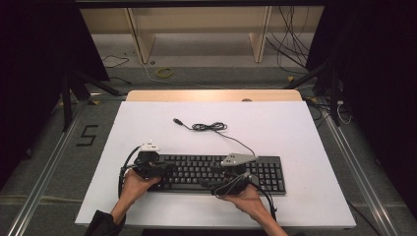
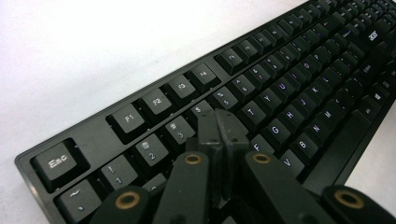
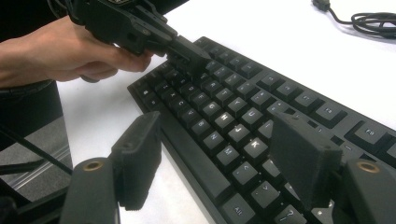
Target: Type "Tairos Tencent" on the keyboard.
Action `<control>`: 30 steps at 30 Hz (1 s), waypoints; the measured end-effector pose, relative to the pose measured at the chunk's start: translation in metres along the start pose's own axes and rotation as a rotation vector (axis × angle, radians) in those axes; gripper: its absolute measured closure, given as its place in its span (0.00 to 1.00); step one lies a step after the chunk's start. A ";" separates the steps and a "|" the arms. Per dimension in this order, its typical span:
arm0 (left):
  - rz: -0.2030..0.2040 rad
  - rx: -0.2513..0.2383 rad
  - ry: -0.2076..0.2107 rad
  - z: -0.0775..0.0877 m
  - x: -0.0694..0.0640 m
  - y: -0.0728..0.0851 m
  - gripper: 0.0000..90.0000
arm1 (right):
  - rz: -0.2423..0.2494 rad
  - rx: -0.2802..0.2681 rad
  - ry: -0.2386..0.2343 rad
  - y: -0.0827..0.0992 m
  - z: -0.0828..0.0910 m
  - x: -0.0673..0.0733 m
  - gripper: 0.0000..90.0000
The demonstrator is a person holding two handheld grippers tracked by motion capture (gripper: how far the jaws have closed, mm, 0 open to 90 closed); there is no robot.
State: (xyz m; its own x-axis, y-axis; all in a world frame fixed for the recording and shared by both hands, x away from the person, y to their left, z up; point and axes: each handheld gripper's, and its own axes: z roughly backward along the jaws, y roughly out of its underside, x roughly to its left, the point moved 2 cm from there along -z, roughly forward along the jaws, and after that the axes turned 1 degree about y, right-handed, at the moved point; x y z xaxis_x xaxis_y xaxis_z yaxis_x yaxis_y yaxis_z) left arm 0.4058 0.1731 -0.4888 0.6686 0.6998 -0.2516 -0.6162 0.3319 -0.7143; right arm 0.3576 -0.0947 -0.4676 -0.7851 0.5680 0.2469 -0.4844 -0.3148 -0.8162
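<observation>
Closed left hand-held gripper (image 2: 219,135) resting on the keyboard (image 2: 289,93); right hand-held gripper (image 3: 219,154), jaws wide, straddling its front edge; excess downward force could dislodge keycaps.

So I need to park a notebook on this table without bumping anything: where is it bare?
The white table is bare along its left side, and on its right between the keyboard and the table's edge. The far middle holds the coiled cable. The near middle is crowded: the left gripper and right gripper work over the keys.
</observation>
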 end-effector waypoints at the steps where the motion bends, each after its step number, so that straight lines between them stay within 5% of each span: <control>1: 0.000 0.002 0.000 0.000 0.000 0.000 0.99 | -0.001 0.000 0.000 0.000 0.000 0.000 0.39; 23: -0.010 0.020 -0.013 -0.005 -0.002 0.001 0.99 | 0.001 -0.003 0.003 0.000 0.000 0.000 0.39; 30: 0.012 -0.023 0.020 0.002 -0.005 -0.002 0.83 | 0.002 -0.006 0.005 -0.001 0.001 0.001 0.39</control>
State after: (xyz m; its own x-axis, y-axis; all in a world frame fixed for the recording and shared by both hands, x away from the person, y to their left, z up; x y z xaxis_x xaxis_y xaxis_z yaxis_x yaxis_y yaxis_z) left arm 0.4026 0.1704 -0.4849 0.6693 0.6911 -0.2729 -0.6146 0.3084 -0.7261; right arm 0.3576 -0.0944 -0.4660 -0.7838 0.5716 0.2428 -0.4806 -0.3108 -0.8200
